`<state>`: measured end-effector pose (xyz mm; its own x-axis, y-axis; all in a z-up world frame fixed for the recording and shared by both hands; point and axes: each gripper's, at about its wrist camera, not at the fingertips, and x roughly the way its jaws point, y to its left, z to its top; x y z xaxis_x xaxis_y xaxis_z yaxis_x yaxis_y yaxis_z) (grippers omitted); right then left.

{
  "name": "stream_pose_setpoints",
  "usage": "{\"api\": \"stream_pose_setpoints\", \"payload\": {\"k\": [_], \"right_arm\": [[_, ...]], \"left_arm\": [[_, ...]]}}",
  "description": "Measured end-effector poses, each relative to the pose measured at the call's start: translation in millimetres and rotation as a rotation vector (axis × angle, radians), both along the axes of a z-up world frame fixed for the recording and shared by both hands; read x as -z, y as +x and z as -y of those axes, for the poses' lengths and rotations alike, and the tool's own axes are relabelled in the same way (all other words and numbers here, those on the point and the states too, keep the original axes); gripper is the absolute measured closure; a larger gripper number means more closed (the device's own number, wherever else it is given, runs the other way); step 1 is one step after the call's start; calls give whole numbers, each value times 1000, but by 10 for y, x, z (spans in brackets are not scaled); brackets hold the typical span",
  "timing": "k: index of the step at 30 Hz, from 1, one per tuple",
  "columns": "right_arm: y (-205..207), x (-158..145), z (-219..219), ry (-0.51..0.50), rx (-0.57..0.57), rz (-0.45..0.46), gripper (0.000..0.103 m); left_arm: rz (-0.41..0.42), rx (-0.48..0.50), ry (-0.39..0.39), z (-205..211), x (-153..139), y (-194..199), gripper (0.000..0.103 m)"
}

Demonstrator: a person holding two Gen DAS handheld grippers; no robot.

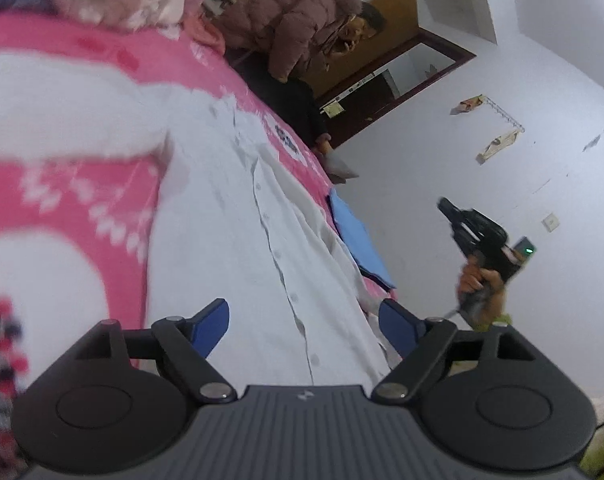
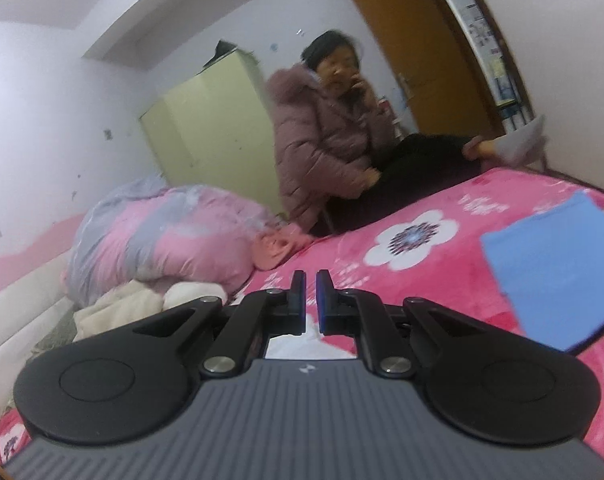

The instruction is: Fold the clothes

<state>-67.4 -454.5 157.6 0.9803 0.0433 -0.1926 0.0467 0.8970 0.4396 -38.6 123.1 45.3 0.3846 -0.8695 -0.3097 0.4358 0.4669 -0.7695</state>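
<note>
Left gripper sits nearest, jaws spread wide with nothing between them, hovering over the white button-up shirt laid flat on the big pink floral blanket, probably ready for folding. Folded blue garment lies at the far right. Right gripper looks clenched, holding nothing. No containers around.

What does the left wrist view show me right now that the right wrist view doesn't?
Only the left wrist view: the white button-up shirt spread on the bed, the open left gripper above it, and the right gripper raised in a hand. Only the right wrist view: the rolled pink quilt, the pale green wardrobe, and the right gripper's nearly shut jaws. Both: the pink floral blanket, the blue folded garment, and a seated person.
</note>
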Motion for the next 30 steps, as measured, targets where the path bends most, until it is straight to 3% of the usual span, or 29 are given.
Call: {"api": "stream_pose_setpoints", "payload": {"k": [2,4,7,9,12,16,21,30], "right_arm": [[-61,-70,-22,-43,2,-5,97],[-77,-138,-101,-98,-6,-12,97],[112,-161,-355,-168,-64,-38,97],[420,-85,-609,-202,-128,-86,97],[1018,126,-998,-230,-230,-177,97],[1848,530,-1494,-255,-341,-309,97],[2839,1063,-1841,-246,-381,-467,100],[3654,1597,-1957,-366,-367,-657,103]], "left_arm": [[37,1,32,116,-107,158,21],[79,-9,120,314,-245,345,21],[201,-46,329,769,-320,560,23],[298,-64,415,1086,-317,625,23],[332,-43,424,1447,-177,737,23],[268,-57,400,1622,140,900,24],[191,-82,400,1585,473,1046,25],[166,-88,261,1407,647,1084,22]]}}
